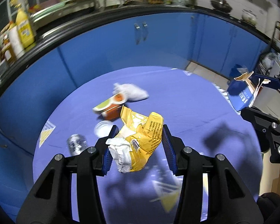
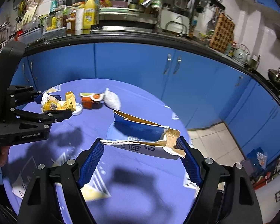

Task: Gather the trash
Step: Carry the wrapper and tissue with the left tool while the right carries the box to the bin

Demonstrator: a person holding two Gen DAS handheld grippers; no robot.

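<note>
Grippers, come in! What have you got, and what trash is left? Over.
Left gripper shut on yellow wrapper. Right gripper shut on torn blue box. Orange cup, white wad, lid on table.

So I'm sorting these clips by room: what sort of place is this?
Most likely a home kitchen. A dark countertop crowded with bottles and jars runs above blue cabinets, a wok stands on the counter, and a round table with a purple cloth holds scattered trash.

Cup (image 1: 110, 110) beside tissue (image 1: 132, 92) on table (image 1: 196, 115)
</note>
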